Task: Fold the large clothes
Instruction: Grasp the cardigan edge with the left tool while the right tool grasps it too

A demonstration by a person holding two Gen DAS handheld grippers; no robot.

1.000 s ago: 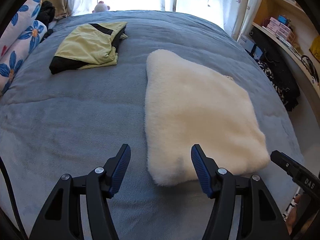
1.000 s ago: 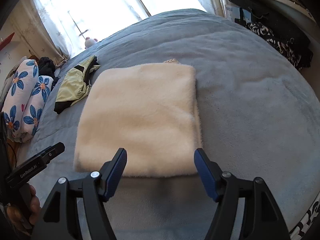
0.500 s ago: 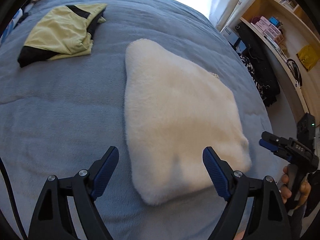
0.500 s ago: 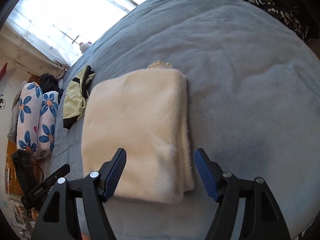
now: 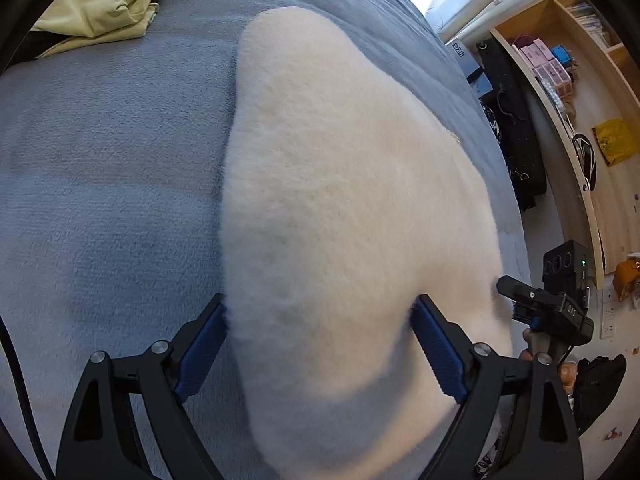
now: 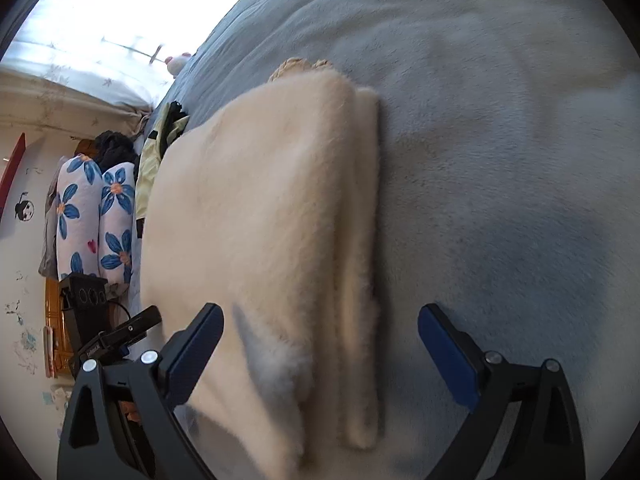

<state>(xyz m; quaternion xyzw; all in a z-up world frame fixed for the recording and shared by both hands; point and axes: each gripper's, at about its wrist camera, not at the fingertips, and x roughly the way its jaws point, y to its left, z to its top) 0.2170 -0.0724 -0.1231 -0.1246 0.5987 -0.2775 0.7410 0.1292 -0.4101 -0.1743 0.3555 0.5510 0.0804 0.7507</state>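
Note:
A folded cream fluffy garment [image 5: 344,200] lies on the blue bed cover [image 5: 100,168]. My left gripper [image 5: 320,344] is open, its jaws set on either side of the garment's near left corner. In the right wrist view the same garment [image 6: 256,216] shows stacked layers along its right edge. My right gripper [image 6: 320,352] is open around the near right corner, one jaw over the fleece, the other over bare bed cover [image 6: 500,140]. The right gripper also shows in the left wrist view [image 5: 536,308], at the garment's right edge.
A yellow-and-black garment [image 5: 104,4] lies folded at the far left of the bed. Flowered pillows [image 6: 92,220] lie along the bed's left side. A wooden shelf unit [image 5: 576,92] and dark bags [image 5: 516,136] stand beyond the right bed edge.
Both grippers have moved forward and down onto the garment's near corners, staying open. The right gripper has tilted and swung toward the garment's right edge.

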